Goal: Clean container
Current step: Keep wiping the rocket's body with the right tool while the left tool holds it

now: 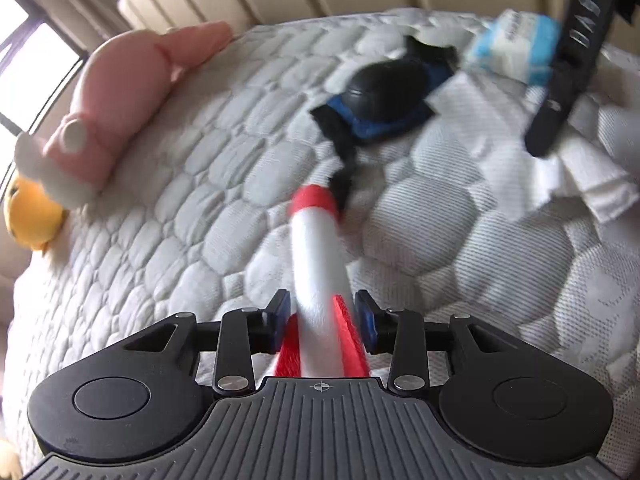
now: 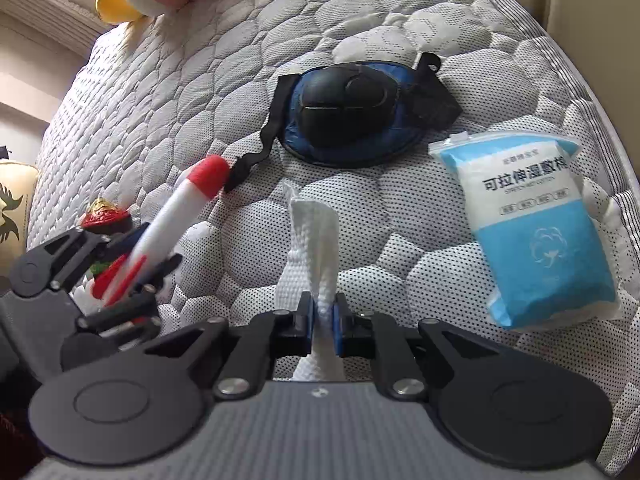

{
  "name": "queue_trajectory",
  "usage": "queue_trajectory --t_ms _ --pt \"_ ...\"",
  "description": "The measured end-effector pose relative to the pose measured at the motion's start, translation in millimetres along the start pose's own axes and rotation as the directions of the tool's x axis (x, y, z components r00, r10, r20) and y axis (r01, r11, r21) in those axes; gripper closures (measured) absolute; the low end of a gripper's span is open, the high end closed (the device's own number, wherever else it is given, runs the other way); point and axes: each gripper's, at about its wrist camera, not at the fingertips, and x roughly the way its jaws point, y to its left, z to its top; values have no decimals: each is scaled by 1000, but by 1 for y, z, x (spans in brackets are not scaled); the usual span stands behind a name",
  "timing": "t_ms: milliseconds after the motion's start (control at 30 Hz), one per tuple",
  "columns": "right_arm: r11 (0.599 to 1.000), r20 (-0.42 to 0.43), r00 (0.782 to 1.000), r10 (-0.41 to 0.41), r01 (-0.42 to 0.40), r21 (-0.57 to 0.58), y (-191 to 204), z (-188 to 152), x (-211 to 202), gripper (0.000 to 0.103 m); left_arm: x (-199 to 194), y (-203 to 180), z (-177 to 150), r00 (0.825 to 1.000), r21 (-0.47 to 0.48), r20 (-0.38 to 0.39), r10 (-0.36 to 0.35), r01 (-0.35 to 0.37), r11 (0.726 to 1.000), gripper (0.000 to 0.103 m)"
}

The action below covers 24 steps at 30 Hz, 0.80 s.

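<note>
On the quilted mattress: everything sits here, nothing's been wiped yet by the look of it.
Container: the white rocket-shaped container (image 1: pixel 316 268) with the red nose, low centre in the left view, nose aimed at the far side.
Left gripper (image 1: pixel 322 316): clamped on the container's body near the red fins.
Right gripper (image 2: pixel 323 314): pinched tight on a folded white wipe (image 2: pixel 314 232) that sticks up past the jaws.
Nearby: black elbow pad on blue fabric (image 2: pixel 340 112) further back, blue wipe pack (image 2: pixel 536 236) to the right, pink plush (image 1: pixel 120 100) far left.
Tip: I'd hold the container steady, bring the wipe alongside and drag it along the body, no squeezing harder.
Watch out: that loose black strap (image 2: pixel 256 160) by the nose could snag.
</note>
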Motion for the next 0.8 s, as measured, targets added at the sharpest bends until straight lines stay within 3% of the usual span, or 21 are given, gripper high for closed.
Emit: queue_trajectory --t_ms 133,267,400,467,567,600,667,800 --pt "999 15 1000 8 -7 -49 17 3 1 92 -17 -33 -4 996 -32 50 -78 80 996 39" --pt "993 68 993 96 -90 -82 39 15 -9 92 -34 -61 -3 976 -86 110 -187 197 977 16" --pt "970 29 976 217 -213 -114 67 24 0 92 -43 -74 -1 956 -130 133 -260 277 952 11" --pt "971 -23 980 196 -197 -133 77 21 14 92 -43 -74 -2 951 -160 127 -281 299 941 10" --pt "982 -68 993 101 -110 -155 74 10 28 92 -33 -68 -6 948 -227 94 -305 319 920 9" --pt "987 -70 995 65 -75 -144 67 7 30 93 -28 -63 -7 941 -262 86 -326 337 904 9" --pt "994 -56 996 71 -76 -82 49 2 25 95 -22 -54 -12 926 -340 77 -370 373 863 9" --pt "1000 -28 999 28 -28 6 18 -3 11 89 -10 -41 -19 895 -449 81 -439 426 786 9"
